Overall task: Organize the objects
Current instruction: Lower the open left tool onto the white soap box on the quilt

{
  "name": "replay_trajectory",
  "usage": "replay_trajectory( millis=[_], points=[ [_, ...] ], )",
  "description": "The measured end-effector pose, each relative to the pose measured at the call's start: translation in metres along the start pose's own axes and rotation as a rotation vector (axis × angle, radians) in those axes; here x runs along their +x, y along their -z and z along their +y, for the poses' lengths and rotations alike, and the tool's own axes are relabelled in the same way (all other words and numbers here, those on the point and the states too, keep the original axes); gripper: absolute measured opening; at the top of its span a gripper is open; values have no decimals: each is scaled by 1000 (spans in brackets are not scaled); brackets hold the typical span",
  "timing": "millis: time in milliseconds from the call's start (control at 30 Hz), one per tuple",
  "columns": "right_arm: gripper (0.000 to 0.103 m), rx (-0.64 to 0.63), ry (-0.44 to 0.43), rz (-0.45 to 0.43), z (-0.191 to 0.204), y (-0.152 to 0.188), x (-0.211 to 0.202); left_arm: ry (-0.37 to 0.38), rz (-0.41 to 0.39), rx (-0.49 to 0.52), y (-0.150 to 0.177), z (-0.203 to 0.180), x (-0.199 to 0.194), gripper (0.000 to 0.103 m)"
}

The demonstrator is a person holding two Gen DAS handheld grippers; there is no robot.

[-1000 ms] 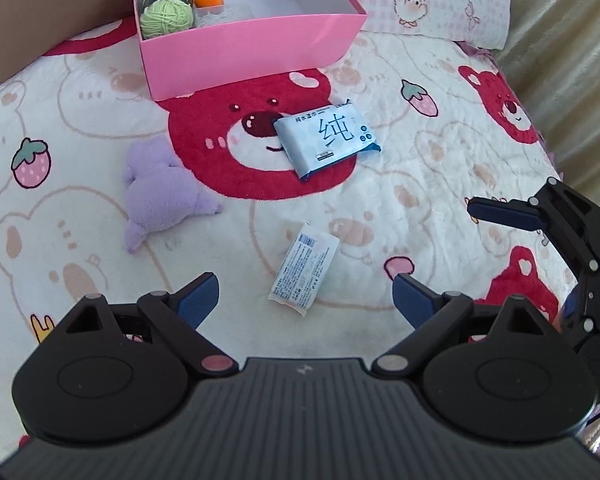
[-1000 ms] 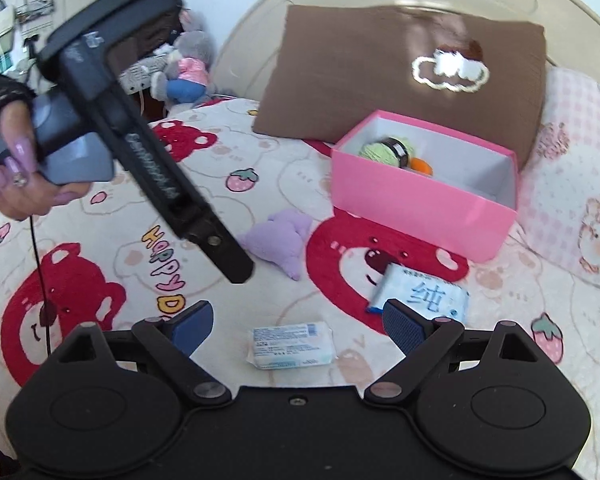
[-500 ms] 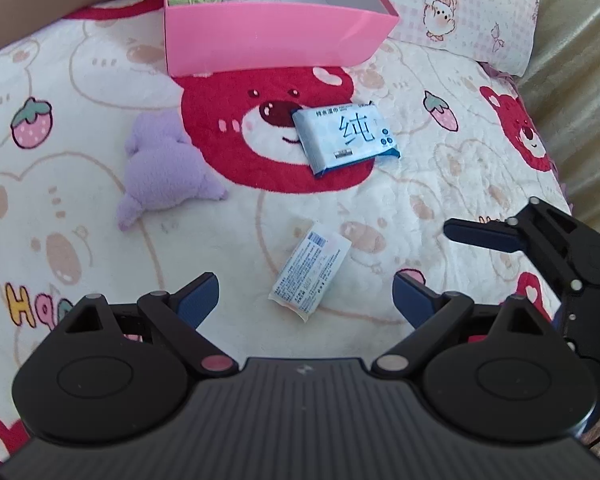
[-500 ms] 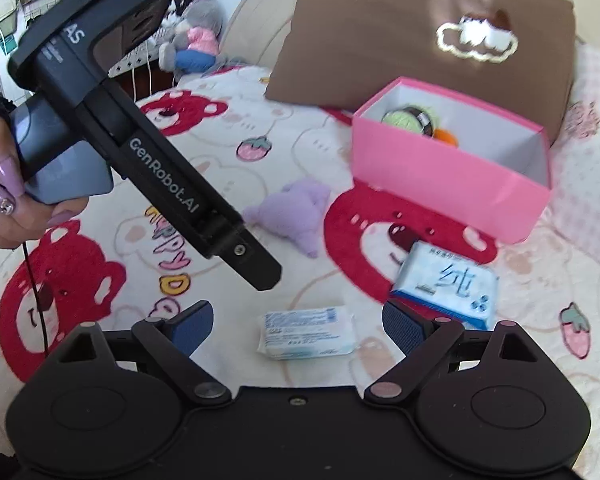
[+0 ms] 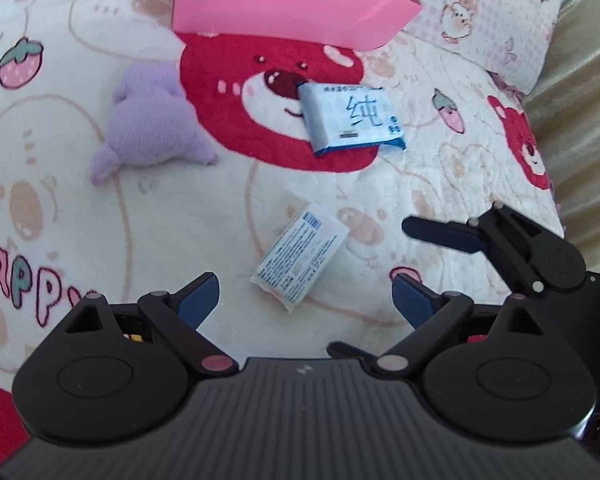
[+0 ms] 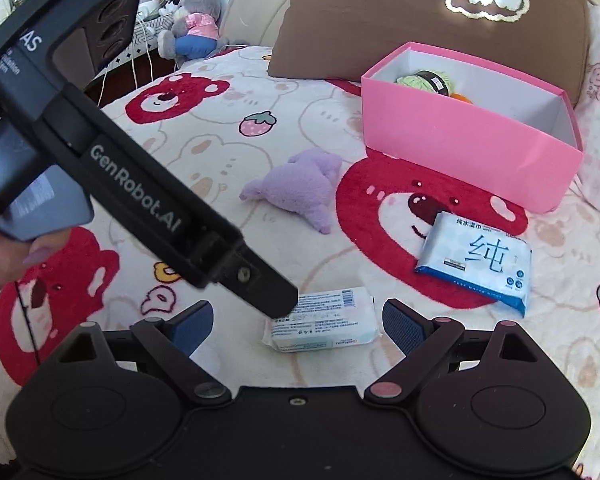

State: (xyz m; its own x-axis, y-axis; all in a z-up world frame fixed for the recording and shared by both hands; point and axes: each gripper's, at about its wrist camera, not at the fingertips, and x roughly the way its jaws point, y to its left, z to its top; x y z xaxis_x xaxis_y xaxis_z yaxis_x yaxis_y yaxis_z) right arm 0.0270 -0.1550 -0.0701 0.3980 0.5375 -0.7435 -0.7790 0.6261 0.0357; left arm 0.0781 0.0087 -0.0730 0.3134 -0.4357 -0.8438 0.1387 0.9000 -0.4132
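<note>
Small tissue pack (image 6: 324, 319) lies flat on the bed, well short of the pink box (image 6: 468, 148). Both hand-held grippers, left (image 5: 306, 300) and right (image 6: 298, 320), gape empty around it. Advice: straddle its short sides, press into the quilt, then close.

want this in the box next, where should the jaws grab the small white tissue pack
Across its short width, mid-length, coming straight down: the small tissue pack lies flat on the blanket, long and narrow, and sits centred before the open right gripper.
</note>
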Motion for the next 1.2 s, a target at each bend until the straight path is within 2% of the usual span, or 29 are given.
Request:
replay_trajectory(
  millis=[100, 200, 433, 633, 767, 867, 1100, 1200],
  points=[
    [94, -27, -11, 30, 2, -2, 8, -9, -6, -13, 4, 5, 3, 93],
    [94, -51, -17, 47, 4, -2, 14, 13, -15, -47, 7, 12, 5, 93],
    [94, -115, 12, 100, 7, 1, 34, 39, -53, -70, 12, 22, 9, 90],
    [94, -78, 34, 94, -5, 6, 46, 80, -71, -94, 16, 27, 16, 86],
    [94, -38, 34, 81, -9, 12, 52, 90, -52, -108, 19, 29, 28, 75],
    [94, -33, 36, 75, -8, 18, 56, 104, -10, -103, 22, 29, 37, 64],
    [94, -20, 48, 54, -11, 27, 67, 83, -20, -116, 24, 31, 46, 50],
    [93, -22, 44, 42, -12, 30, 69, 93, -33, -129, 24, 34, 47, 47]
  ],
)
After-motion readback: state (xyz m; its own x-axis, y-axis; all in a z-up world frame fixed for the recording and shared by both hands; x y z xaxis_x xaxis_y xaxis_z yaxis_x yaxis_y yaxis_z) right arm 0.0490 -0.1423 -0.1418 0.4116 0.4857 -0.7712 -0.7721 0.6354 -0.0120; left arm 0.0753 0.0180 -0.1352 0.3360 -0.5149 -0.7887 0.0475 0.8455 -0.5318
